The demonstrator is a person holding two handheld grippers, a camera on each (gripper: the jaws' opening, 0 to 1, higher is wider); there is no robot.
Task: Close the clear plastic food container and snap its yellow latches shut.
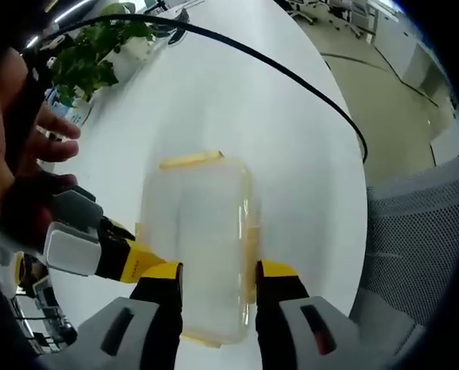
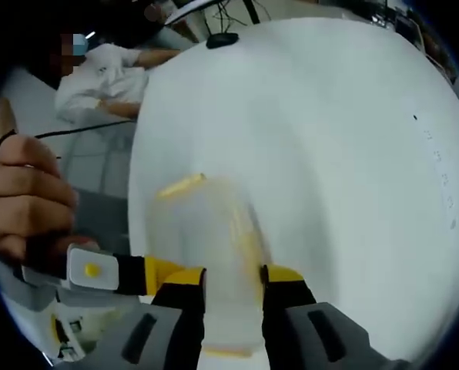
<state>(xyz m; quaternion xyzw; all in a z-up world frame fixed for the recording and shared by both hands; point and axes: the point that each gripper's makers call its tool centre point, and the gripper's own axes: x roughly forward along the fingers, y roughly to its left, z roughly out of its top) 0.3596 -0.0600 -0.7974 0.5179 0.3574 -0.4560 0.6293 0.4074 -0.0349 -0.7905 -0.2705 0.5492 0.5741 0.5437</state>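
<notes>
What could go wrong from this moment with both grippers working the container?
1. The clear container sits between the open left gripper jaws on a smooth white table; a push may slide it.
2. The right gripper view is blurred, so the right gripper may miss a yellow latch.
3. The black cable lies across the table and might snag.

Office: white table (image 1: 291, 131), mesh chair (image 1: 414, 247), potted plant (image 1: 91, 58).
</notes>
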